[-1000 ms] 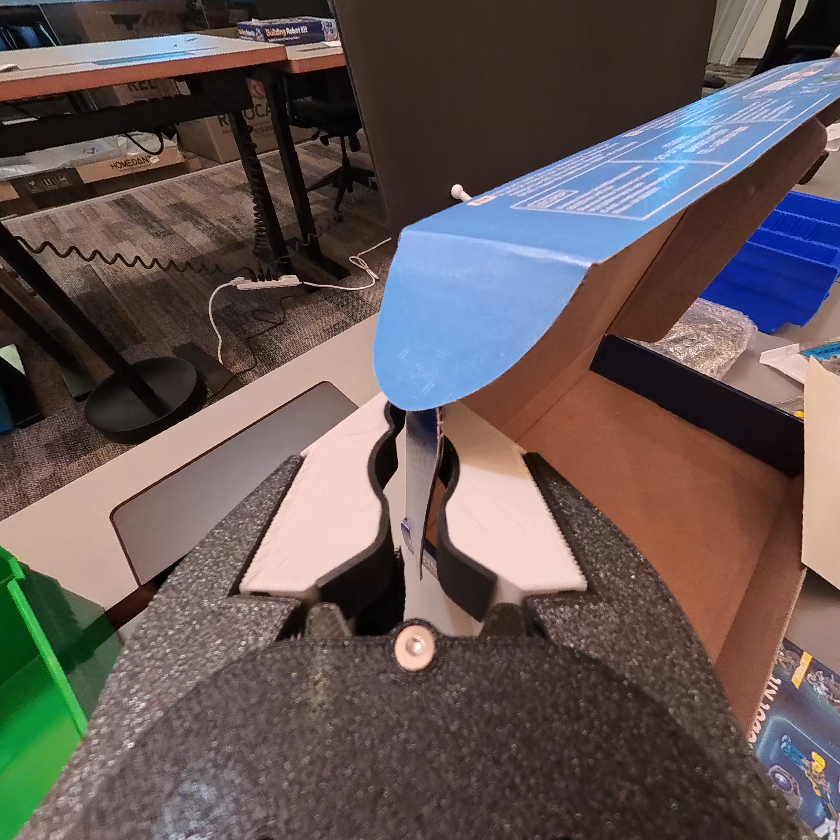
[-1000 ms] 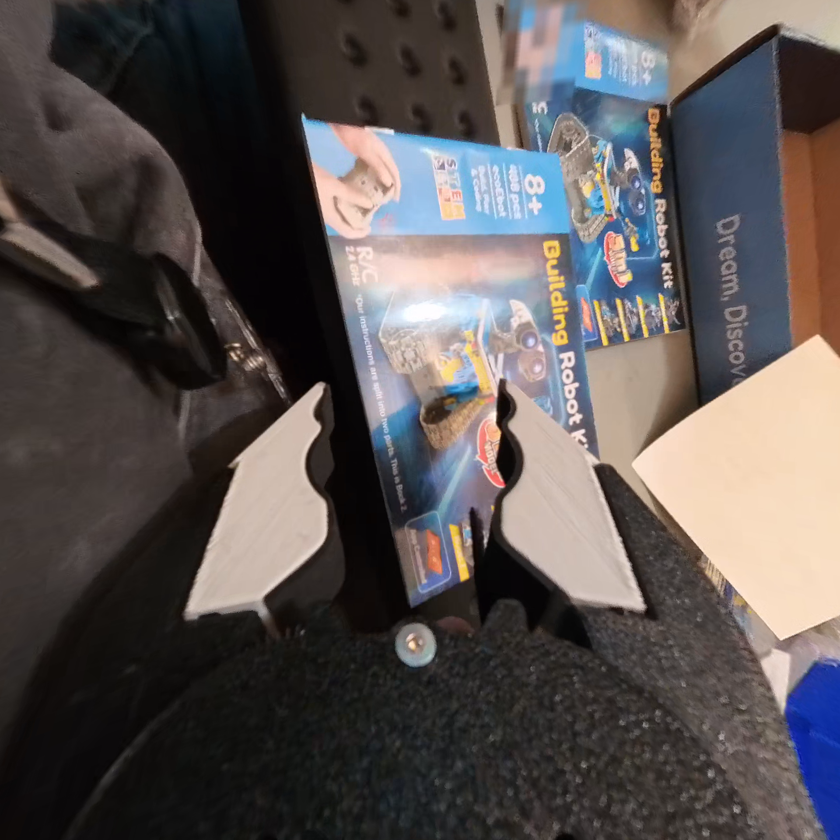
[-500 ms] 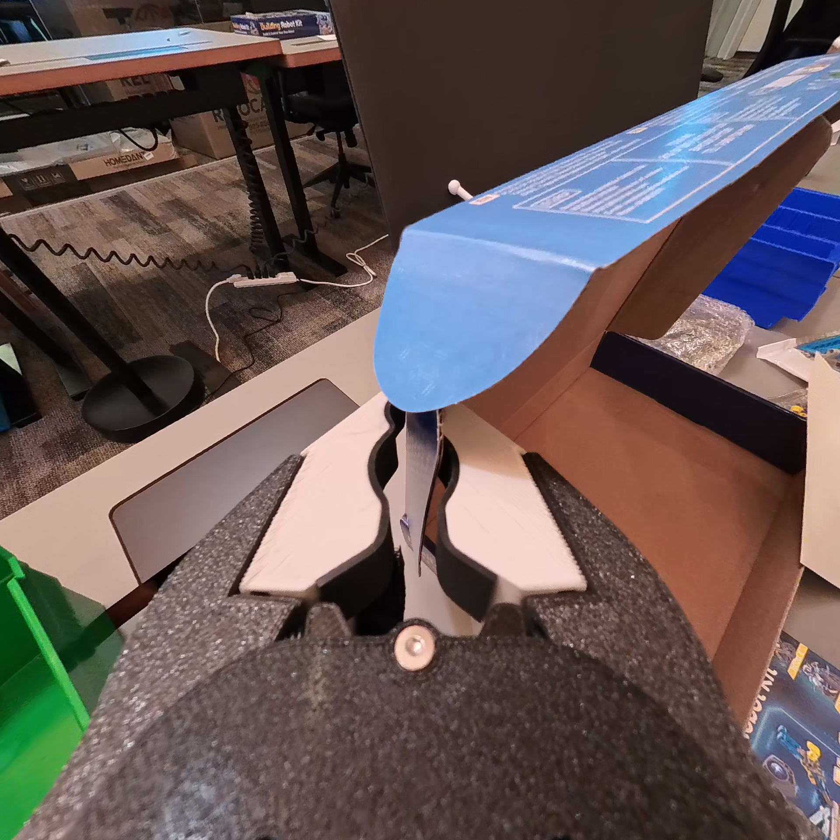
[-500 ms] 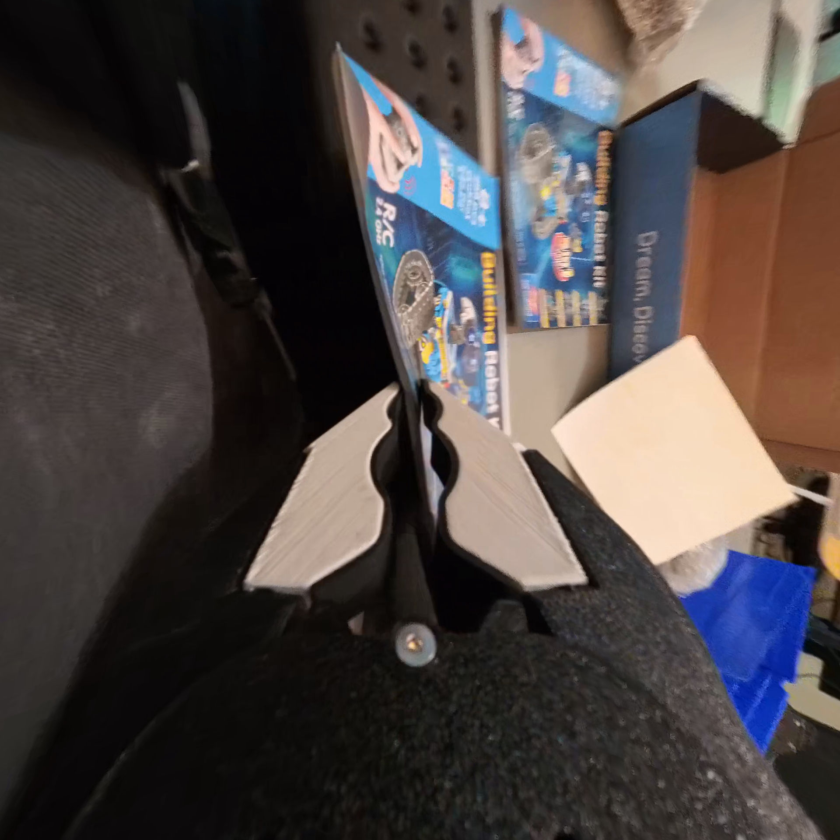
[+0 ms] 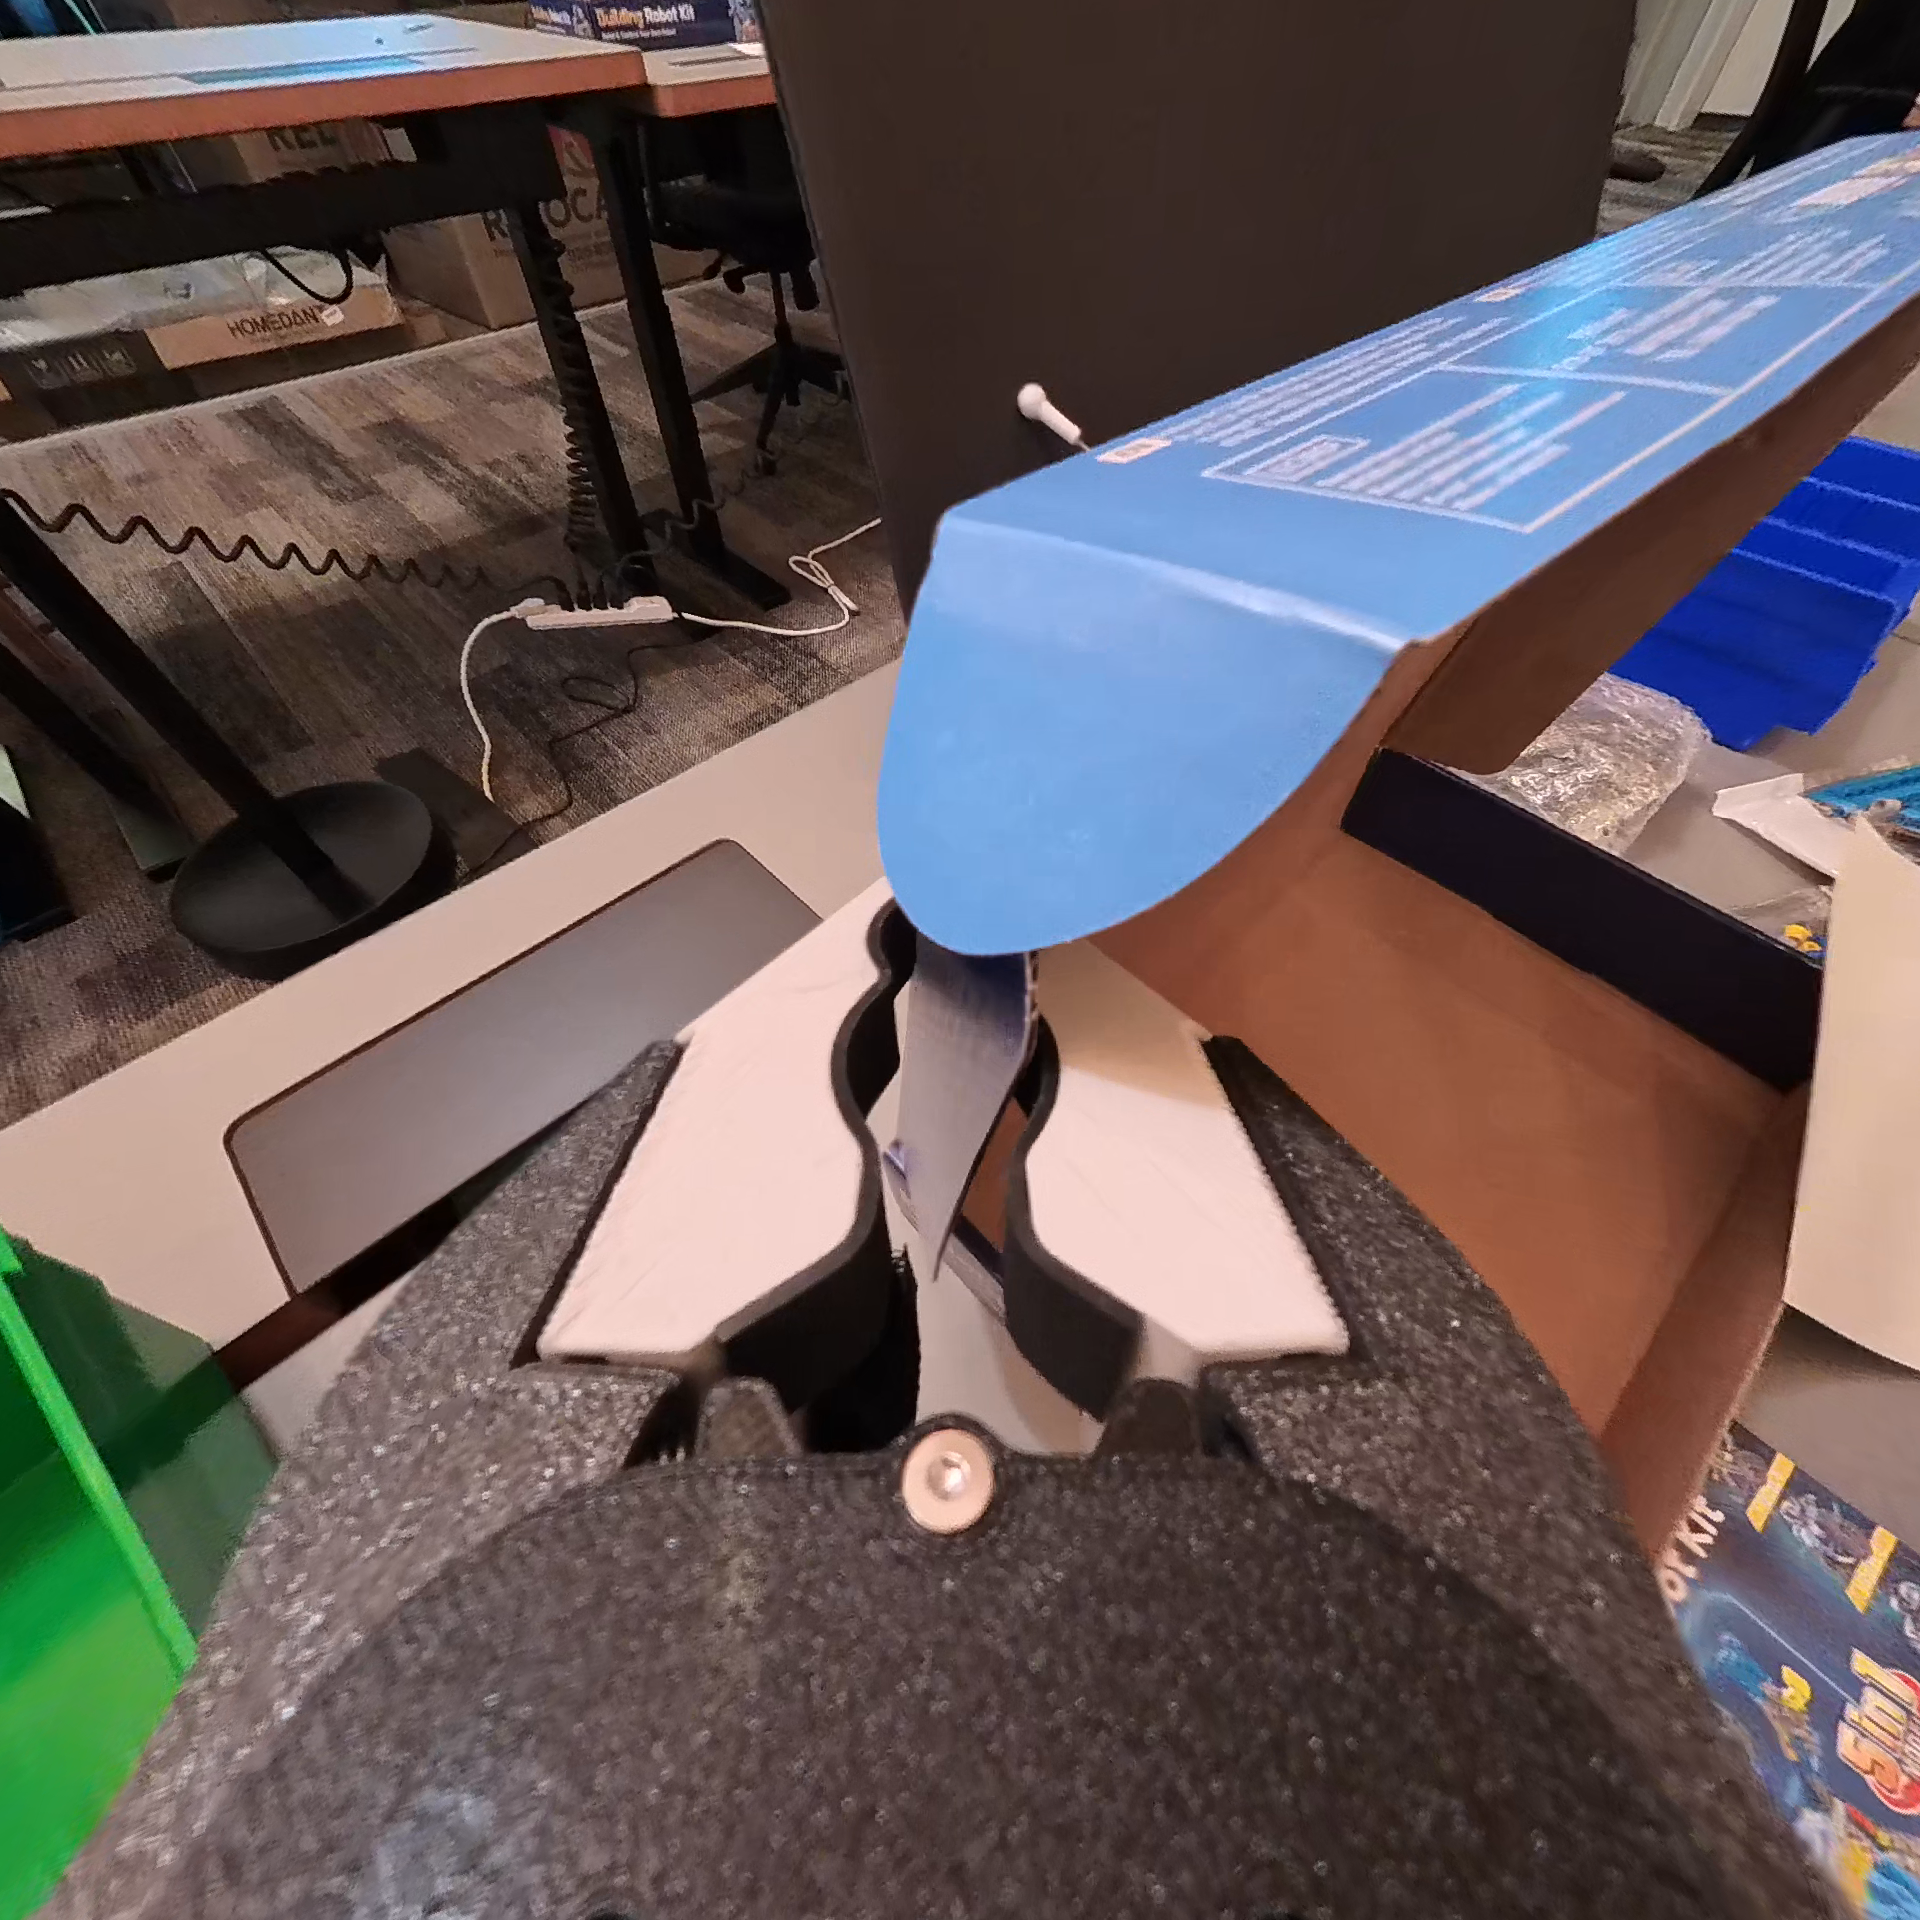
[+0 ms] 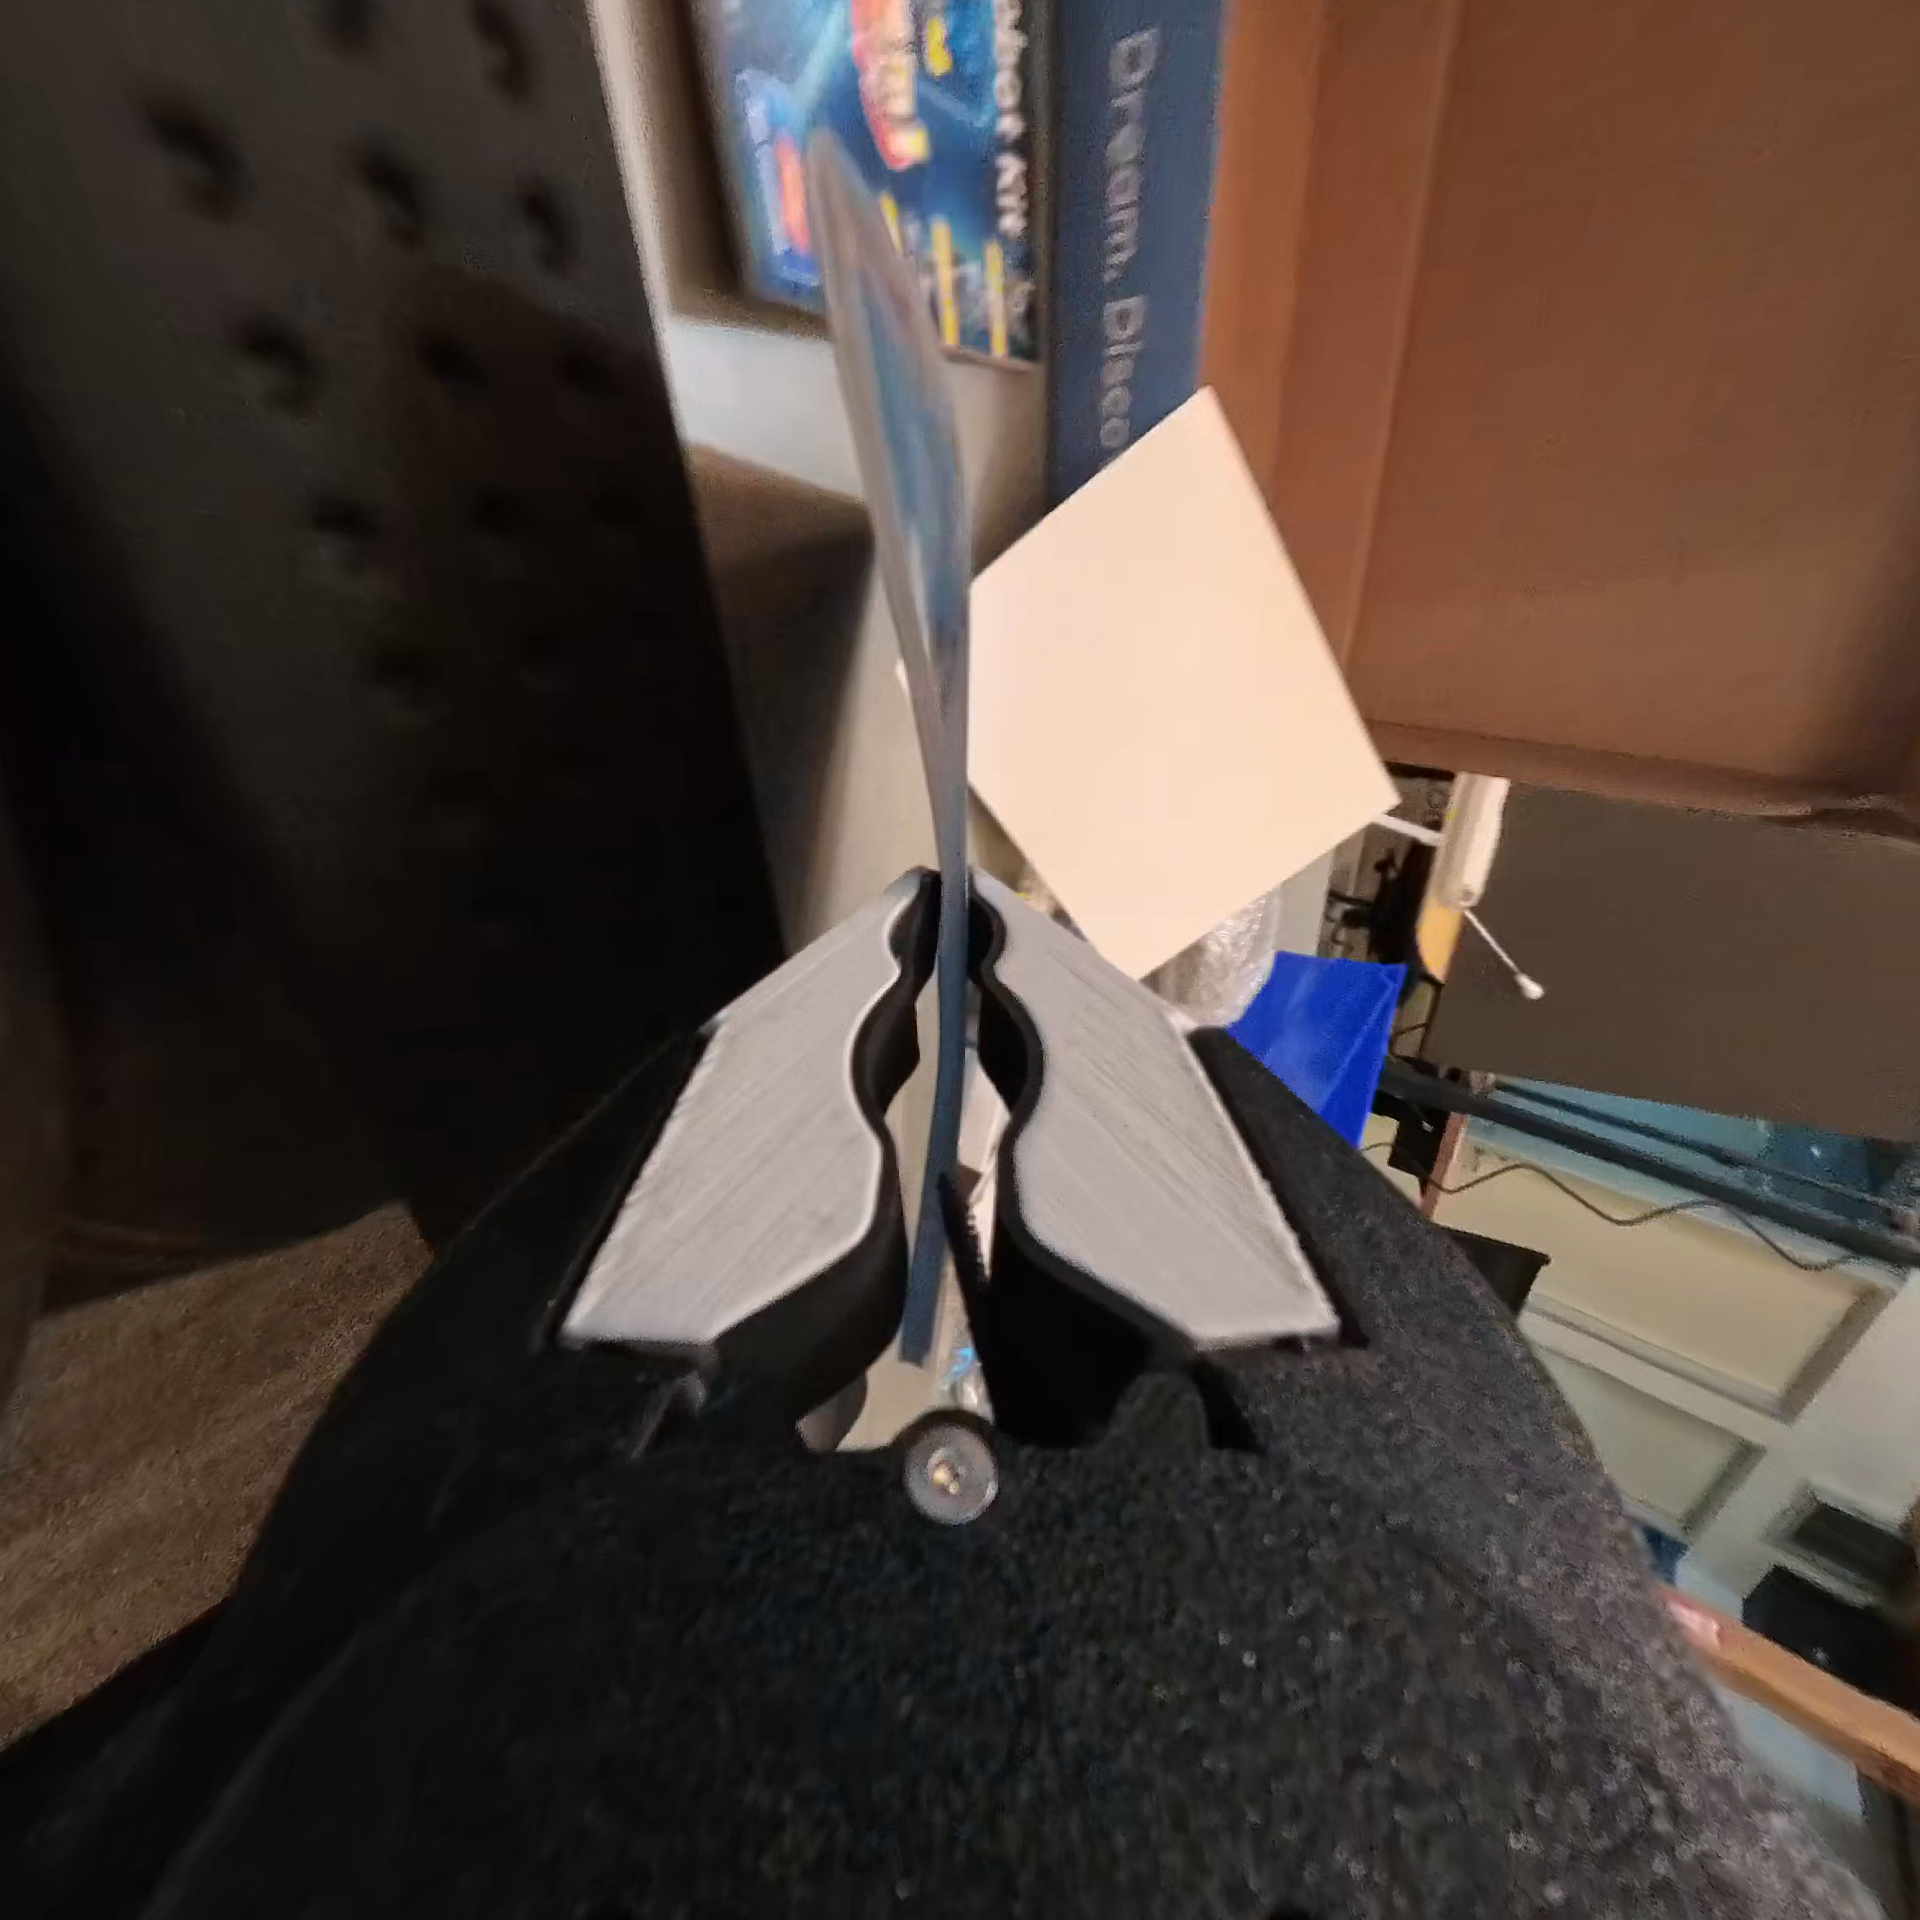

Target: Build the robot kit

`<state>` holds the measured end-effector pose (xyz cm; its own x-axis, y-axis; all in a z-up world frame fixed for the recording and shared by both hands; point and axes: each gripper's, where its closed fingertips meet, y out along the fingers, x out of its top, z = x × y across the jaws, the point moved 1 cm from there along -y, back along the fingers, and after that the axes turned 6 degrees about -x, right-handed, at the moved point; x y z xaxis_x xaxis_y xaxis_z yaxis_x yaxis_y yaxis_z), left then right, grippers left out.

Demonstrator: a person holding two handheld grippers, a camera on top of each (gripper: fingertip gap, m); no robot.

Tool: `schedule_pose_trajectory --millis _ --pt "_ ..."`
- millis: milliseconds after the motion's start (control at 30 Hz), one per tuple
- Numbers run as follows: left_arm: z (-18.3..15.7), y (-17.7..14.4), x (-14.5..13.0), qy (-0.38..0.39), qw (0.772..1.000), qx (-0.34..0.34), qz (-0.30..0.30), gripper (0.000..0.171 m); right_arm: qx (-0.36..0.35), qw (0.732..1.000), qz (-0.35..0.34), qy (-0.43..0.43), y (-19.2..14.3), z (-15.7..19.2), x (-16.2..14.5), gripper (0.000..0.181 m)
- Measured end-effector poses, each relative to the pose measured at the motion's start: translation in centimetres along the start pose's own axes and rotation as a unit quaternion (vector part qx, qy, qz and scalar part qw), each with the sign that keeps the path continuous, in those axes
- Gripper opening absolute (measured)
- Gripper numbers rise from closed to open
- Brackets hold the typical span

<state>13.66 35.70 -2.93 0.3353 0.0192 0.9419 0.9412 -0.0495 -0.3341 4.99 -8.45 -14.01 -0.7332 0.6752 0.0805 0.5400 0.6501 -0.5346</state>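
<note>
Left gripper [image 5: 961, 1049]: jaws closed onto the thin blue wall [image 5: 951, 1101] of an open cardboard box [image 5: 1455, 1091], the wall standing edge-on between the pads. The box's blue lid flap [image 5: 1299, 644] arches up and forward over the fingertips, its rounded tuck tab hanging just above them. Brown box interior lies to the right of the gripper. Beyond the far box wall, to the right: a crinkled clear plastic bag [image 5: 1600, 748] and blue bins [image 5: 1797, 613]. A green bin [image 5: 73, 1538] sits at lower left; a printed booklet [image 5: 1808, 1652] lies at lower right, beside the box corner. Grey tabletop [image 5: 675, 831] ahead on the left.

Right gripper [image 6: 954, 914]: jaws clamped on a thin printed booklet [image 6: 914, 499], seen edge-on, rising from the fingertips and bowing slightly left; image blurred. Ahead and right: a cream card [image 6: 1153, 707], the box's dark blue side [image 6: 1132, 239] and brown cardboard [image 6: 1610, 364]. A second printed booklet [image 6: 883, 156] lies flat farther ahead. Dark tufted surface [image 6: 312, 520] to the left.
</note>
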Motion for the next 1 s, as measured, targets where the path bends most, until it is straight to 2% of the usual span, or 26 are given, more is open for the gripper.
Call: schedule_pose_trajectory --millis 133,200,233,267,300,400,467,500,600,633,700,733,800,933,1000 --pt "-0.7 -0.5 -0.6 -0.006 1.000 0.011 0.018 0.013 0.068 0.997 -0.040 -0.001 -0.7 3.5 -0.3 0.002" --pt "-0.9 -0.8 -0.4 -0.003 0.999 0.023 0.027 0.013 0.116 0.992 -0.056 0.017 -1.1 5.4 -0.3 0.010" --pt "-1.1 -0.9 -0.3 -0.002 0.999 0.028 0.030 0.013 0.145 0.987 -0.062 0.035 -1.5 6.0 -0.3 0.027" --pt "-1.3 -1.0 -0.3 -0.003 0.999 0.033 0.034 0.013 0.166 0.981 -0.067 0.068 -2.0 5.8 -0.1 0.047" --pt "-1.5 -1.2 -0.4 -0.005 0.999 0.037 0.038 0.014 0.180 0.975 -0.077 0.102 -2.5 4.8 0.2 0.059" --pt "-2.1 -1.7 -0.6 -0.021 0.998 0.048 0.041 0.018 0.175 0.949 -0.174 0.198 -3.7 -1.7 1.3 0.060" --pt "-2.2 -2.2 -0.8 -0.031 0.997 0.063 0.045 0.022 0.183 0.921 -0.222 0.264 -2.7 -6.1 1.0 0.060" --pt "-2.2 -2.5 -0.8 -0.033 0.996 0.071 0.047 0.024 0.194 0.906 -0.231 0.296 -1.0 -7.9 0.4 0.060" --pt "-2.3 -3.3 -1.0 -0.022 0.993 0.095 0.063 0.029 0.236 0.853 -0.206 0.417 7.0 -12.0 -2.9 0.070" --pt "-2.2 -3.6 -1.1 -0.012 0.991 0.108 0.072 0.032 0.261 0.823 -0.200 0.463 9.5 -12.9 -3.9 0.071" --pt "-2.4 -4.4 -1.3 0.004 0.989 0.125 0.083 0.036 0.339 0.740 -0.237 0.531 11.7 -14.5 -4.3 0.066" --pt "-2.7 -4.7 -1.4 0.010 0.989 0.127 0.082 0.035 0.339 0.722 -0.242 0.552 12.9 -15.2 -4.9 0.059" --pt "-3.3 -5.3 -1.6 0.009 0.989 0.121 0.079 0.035 0.310 0.735 -0.230 0.558 15.1 -15.7 -6.0 0.058" --pt "-3.9 -6.1 -1.9 -0.003 0.992 0.109 0.070 0.035 0.314 0.767 -0.182 0.530 17.7 -13.7 -6.6 0.064" --pt "-4.1 -6.4 -2.1 -0.011 0.992 0.105 0.065 0.035 0.339 0.757 -0.184 0.527 17.7 -13.0 -6.2 0.057"
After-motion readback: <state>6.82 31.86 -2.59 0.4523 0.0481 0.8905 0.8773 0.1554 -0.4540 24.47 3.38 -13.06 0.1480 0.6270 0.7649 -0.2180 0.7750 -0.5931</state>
